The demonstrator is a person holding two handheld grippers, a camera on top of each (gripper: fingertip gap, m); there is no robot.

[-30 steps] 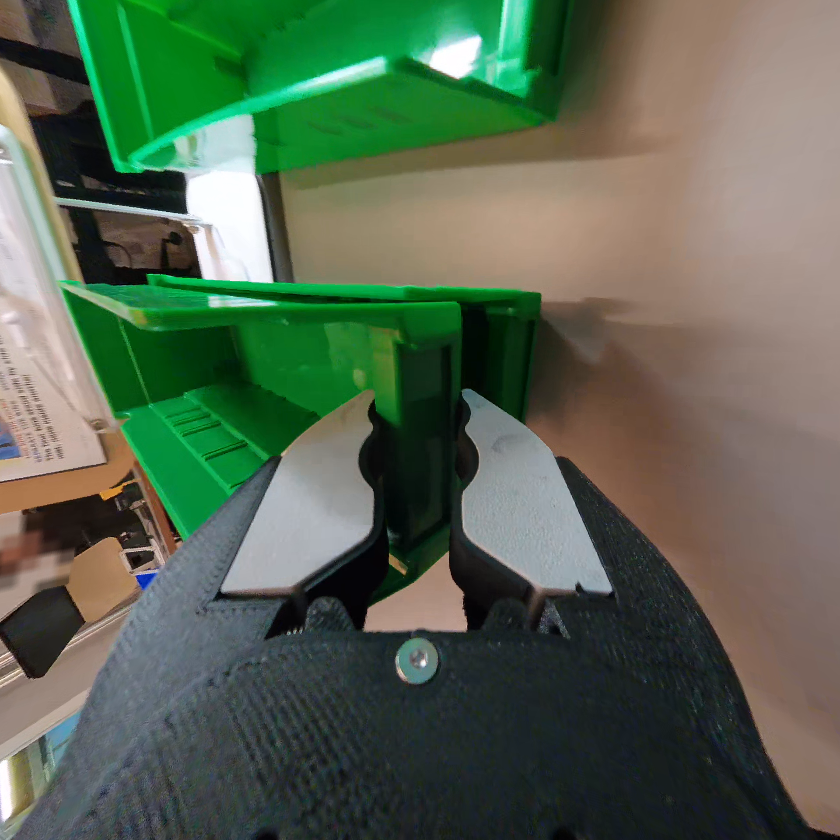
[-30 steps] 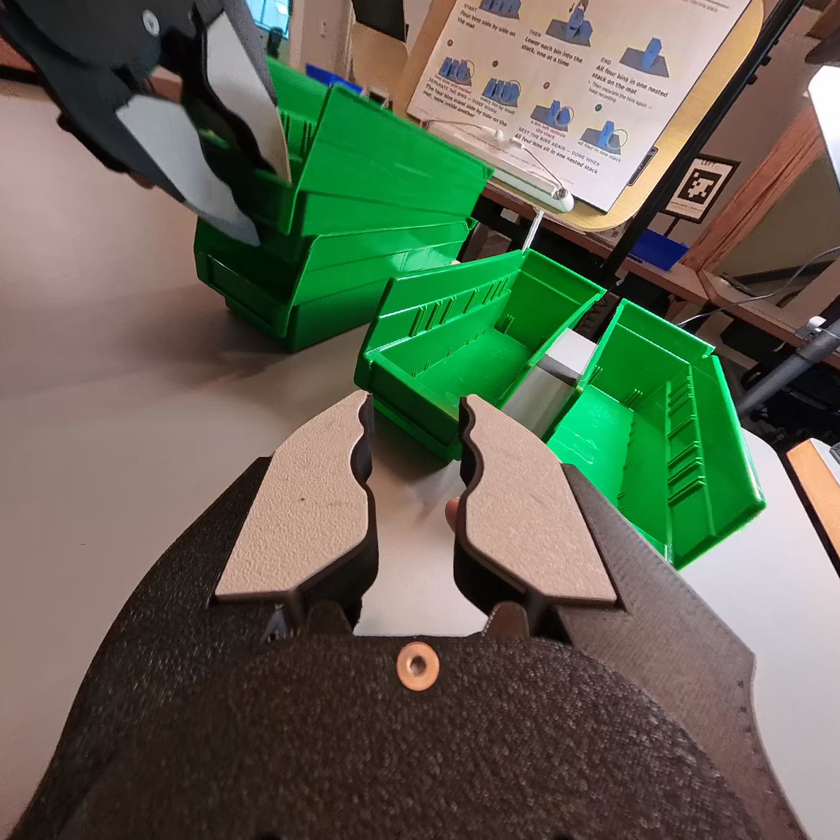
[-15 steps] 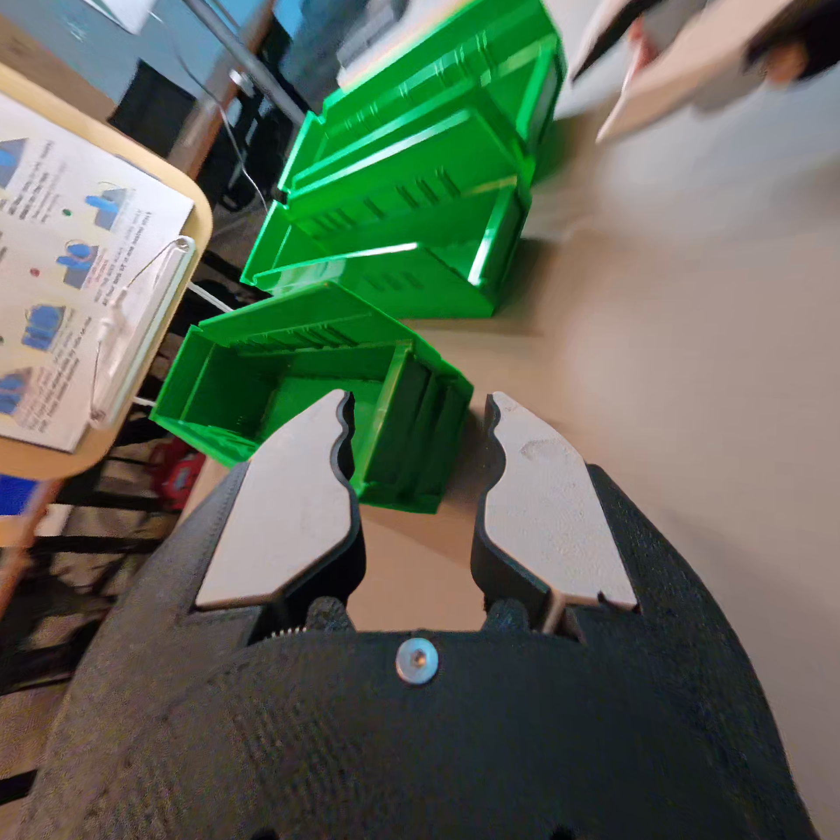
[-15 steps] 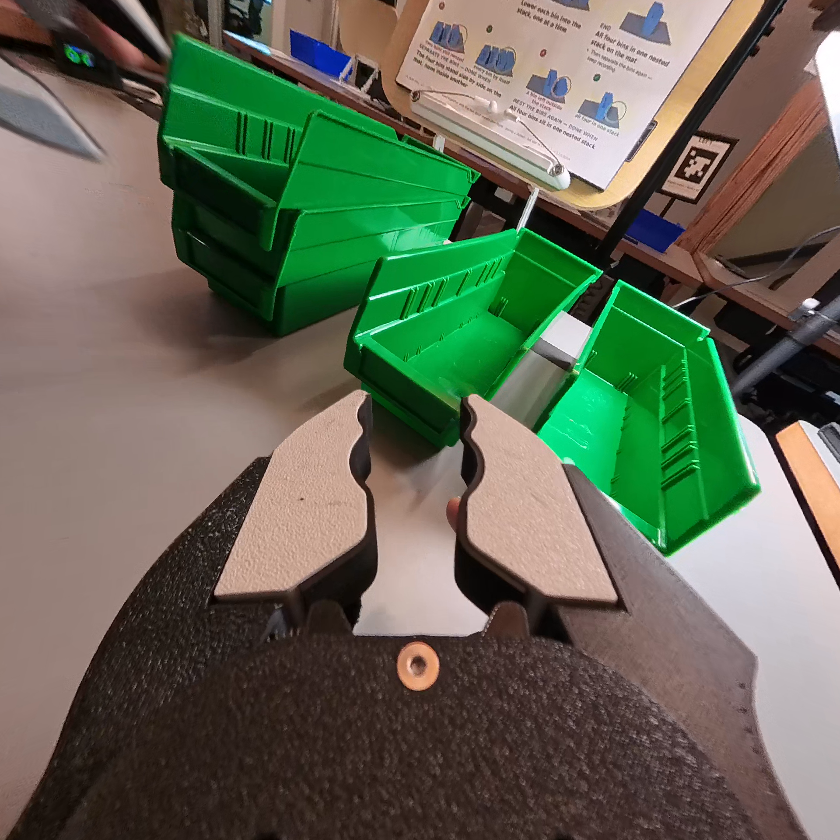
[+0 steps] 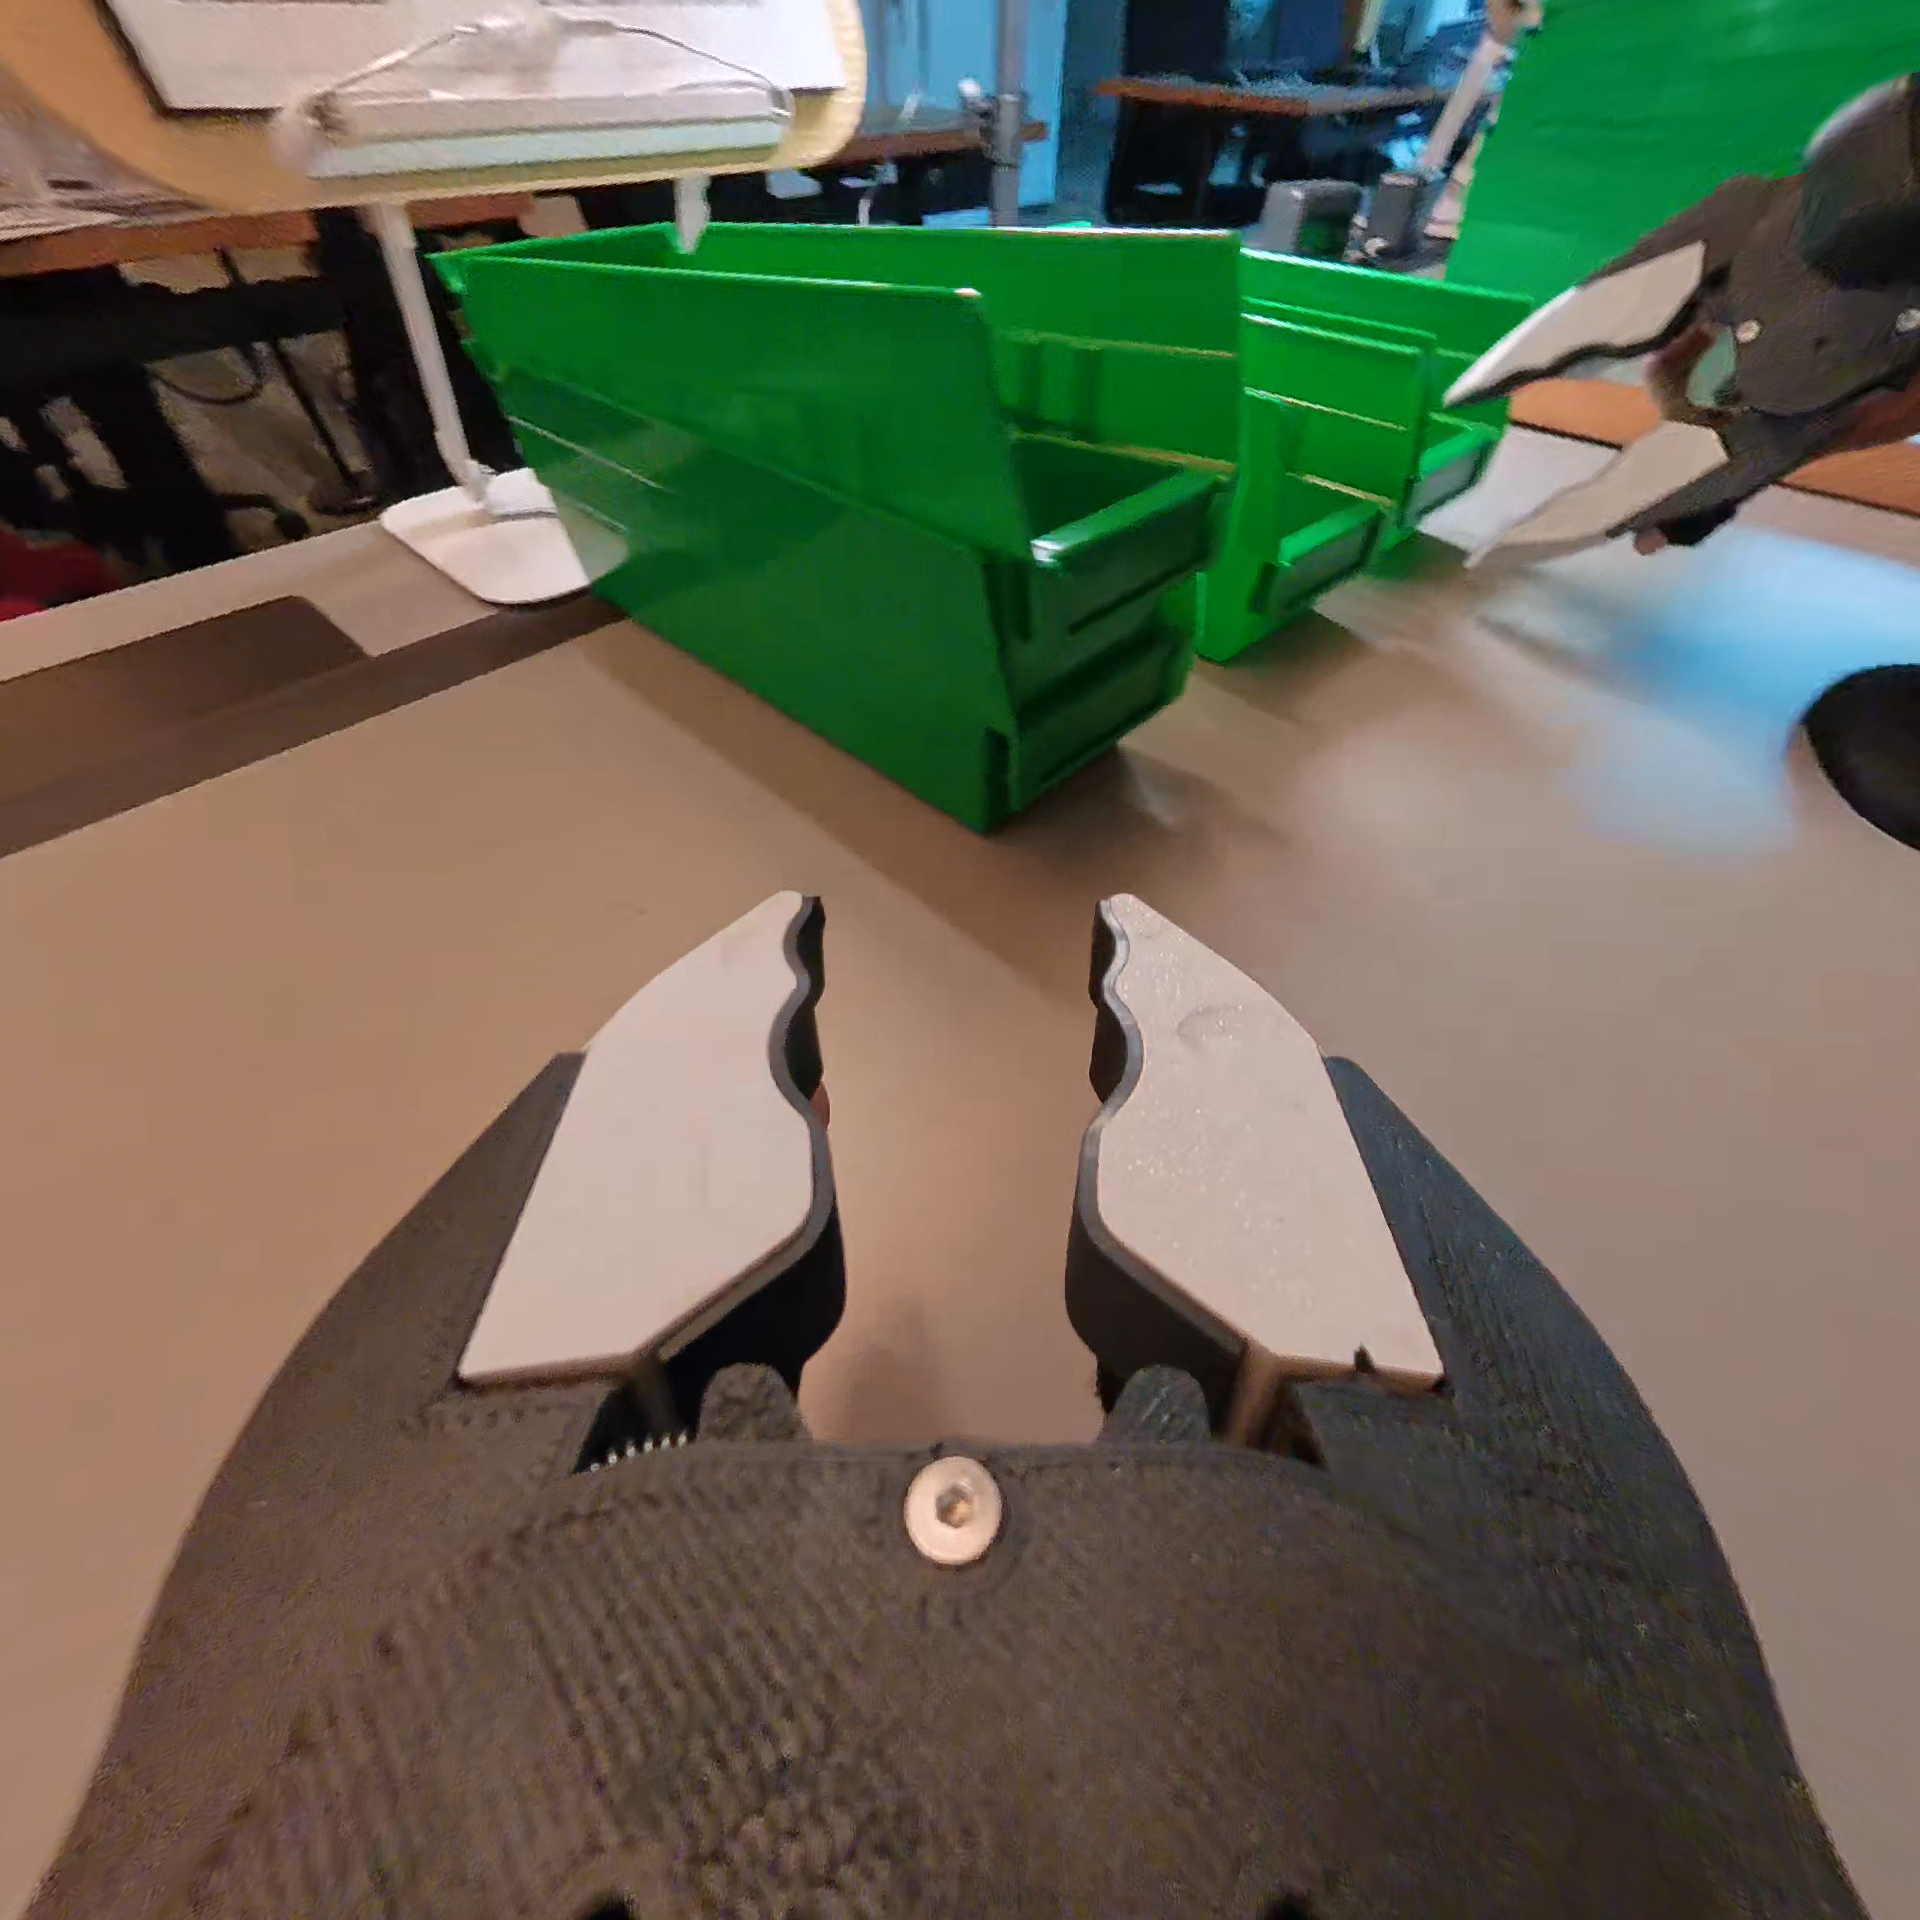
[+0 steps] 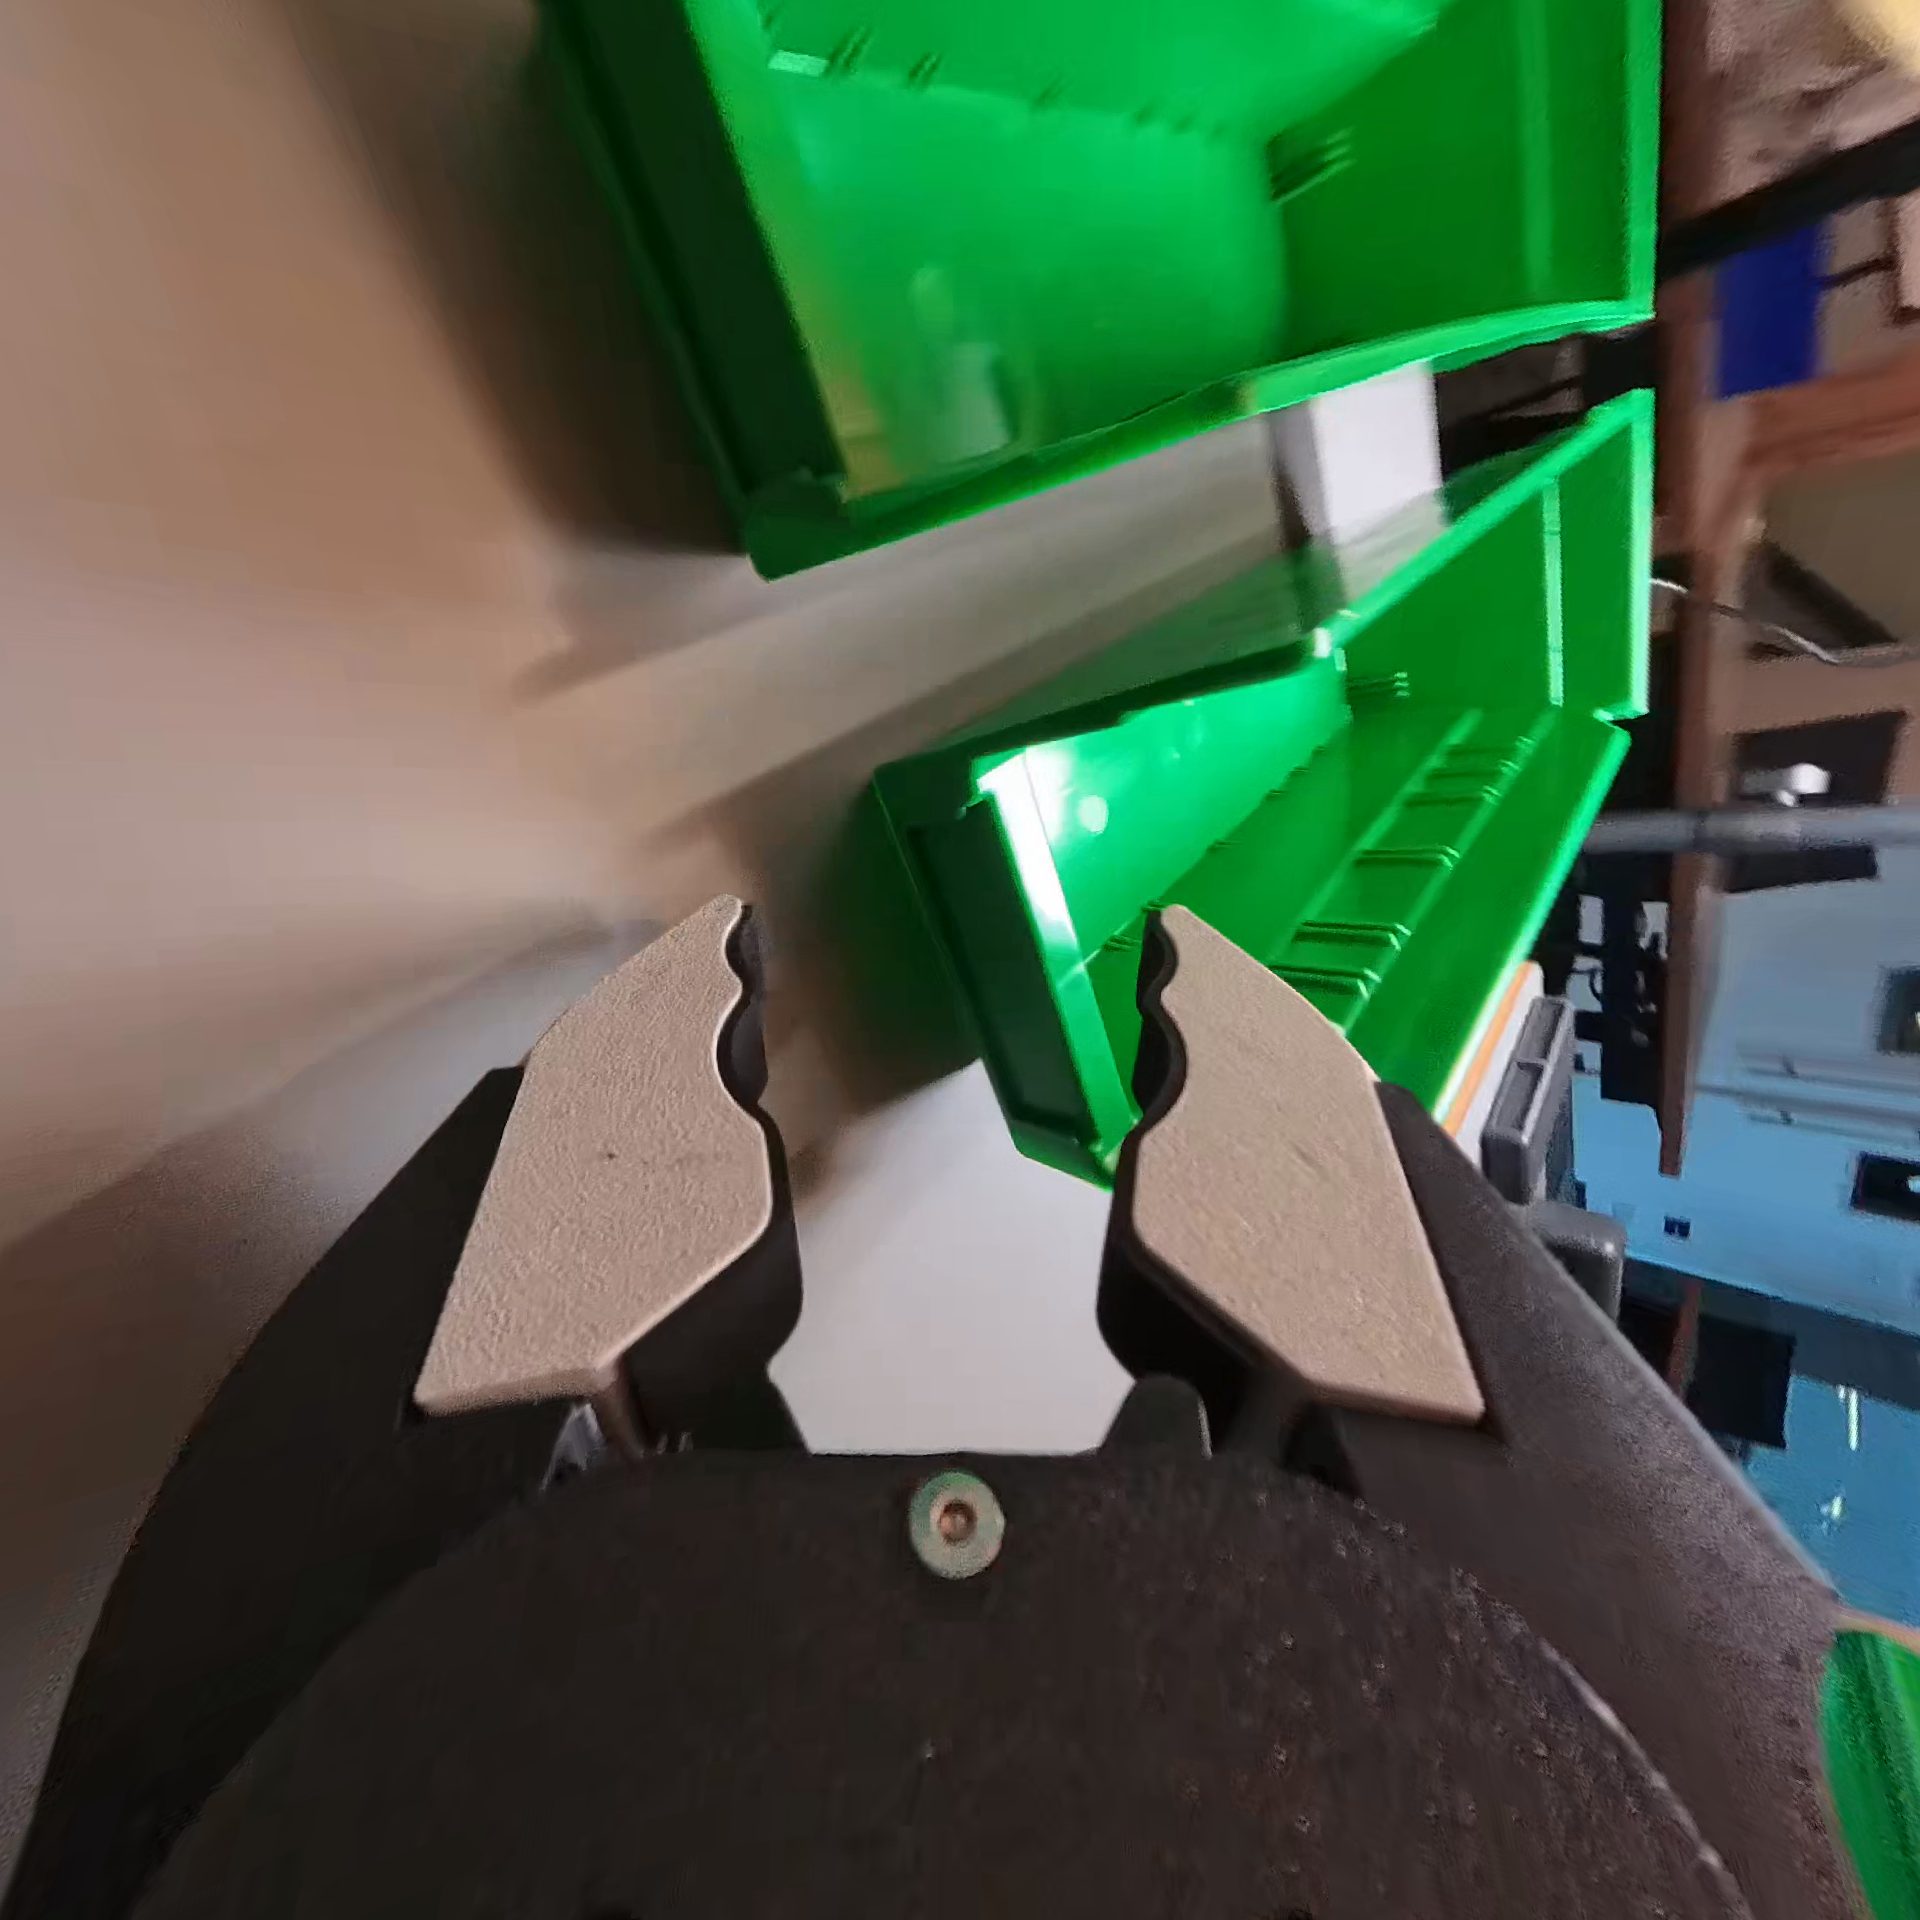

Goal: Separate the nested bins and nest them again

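Note:
In the left wrist view, a stack of nested green bins (image 5: 831,582) stands on the tan table (image 5: 416,987), with separate green bins (image 5: 1320,488) behind it to the right. My left gripper (image 5: 954,925) is open and empty, low over the table, a short way in front of the stack. My right gripper (image 5: 1475,478) shows at the far right, open, by the farthest bin. In the rolled, blurred right wrist view, my right gripper (image 6: 951,920) is open, with the front wall of one single bin (image 6: 997,997) between its fingers, not clamped. A second single bin (image 6: 1039,260) lies beyond.
An instruction board (image 5: 488,135) on a white stand (image 5: 499,540) stands behind the stack at the table's back edge. A black round object (image 5: 1870,748) sits at the right. A dark strip (image 5: 208,665) runs along the table's far left. Desks and a green screen (image 5: 1662,125) lie beyond. There is about 40 cm between the tips of the two grippers.
My left gripper let go of the top bin's front wall, opened and drew back low over the table. My right gripper rolled, opened wider and moved up to a single bin's front wall.

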